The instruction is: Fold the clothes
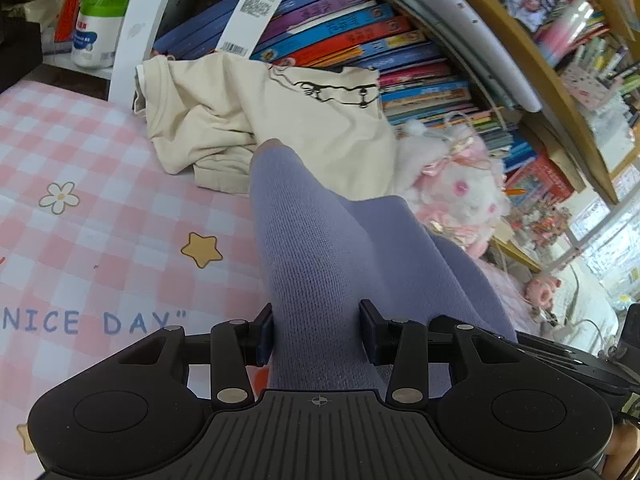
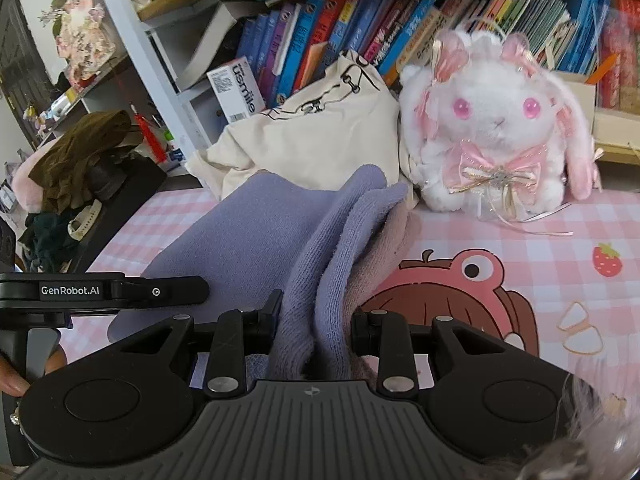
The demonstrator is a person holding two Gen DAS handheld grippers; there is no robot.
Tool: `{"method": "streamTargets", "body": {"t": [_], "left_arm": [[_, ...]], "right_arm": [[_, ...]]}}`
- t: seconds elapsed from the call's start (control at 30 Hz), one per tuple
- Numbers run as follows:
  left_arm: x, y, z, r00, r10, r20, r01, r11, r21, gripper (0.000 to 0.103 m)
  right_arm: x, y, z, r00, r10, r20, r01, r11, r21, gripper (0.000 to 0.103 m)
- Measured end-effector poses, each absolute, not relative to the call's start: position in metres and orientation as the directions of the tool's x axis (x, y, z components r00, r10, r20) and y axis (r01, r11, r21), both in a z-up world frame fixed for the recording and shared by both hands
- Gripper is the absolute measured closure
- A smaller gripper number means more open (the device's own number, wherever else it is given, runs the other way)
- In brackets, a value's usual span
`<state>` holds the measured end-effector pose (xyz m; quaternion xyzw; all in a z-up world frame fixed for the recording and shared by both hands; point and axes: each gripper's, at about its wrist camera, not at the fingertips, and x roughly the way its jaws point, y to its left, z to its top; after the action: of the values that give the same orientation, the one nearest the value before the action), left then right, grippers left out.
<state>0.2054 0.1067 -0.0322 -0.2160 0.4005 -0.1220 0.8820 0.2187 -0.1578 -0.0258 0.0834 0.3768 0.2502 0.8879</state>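
Both hands are busy with the purple knit garment [image 1: 320, 248], and from where I stand this looks like the middle of a fold: the cloth is pinched at two spots and carried over the pink checked desk [image 1: 100, 200] rather than lying flat on it. The left hand-held gripper [image 1: 316, 332] is clamped on a thick band of the knit, its pads pressing in from either side. The right hand-held gripper [image 2: 314, 326] is likewise closed on bunched layers of the same garment [image 2: 280, 232], which ridge up in folds between its pads. The knit runs lengthwise away from each gripper toward the bookshelf [image 2: 360, 28], its far end pointing at the cream garment [image 1: 240, 120] heaped against the books and stopping just short of the white plush rabbit [image 2: 492, 128]. The next move, I would judge, calls for bringing the held edge down onto the rest of the knit with both ends kept level, then letting go only once the layers lie squarely on each other, clear of the rabbit and the cream heap.
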Motion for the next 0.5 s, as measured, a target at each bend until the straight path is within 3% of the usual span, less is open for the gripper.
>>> {"method": "streamTargets", "body": {"t": [0.3, 0.5], "left_arm": [[0.228, 0.113, -0.061, 0.601, -0.372, -0.707, -0.036, 0.871, -0.489, 0.061], [0.229, 0.112, -0.066, 0.596, -0.368, -0.714, -0.042, 0.873, -0.485, 0.058]], "right_arm": [[0.248, -0.156, -0.058, 0.546, 0.519, -0.657, -0.322, 0.855, 0.407, 0.074], [0.252, -0.163, -0.072, 0.531, 0.528, -0.662, -0.269, 0.847, 0.459, 0.068]]}}
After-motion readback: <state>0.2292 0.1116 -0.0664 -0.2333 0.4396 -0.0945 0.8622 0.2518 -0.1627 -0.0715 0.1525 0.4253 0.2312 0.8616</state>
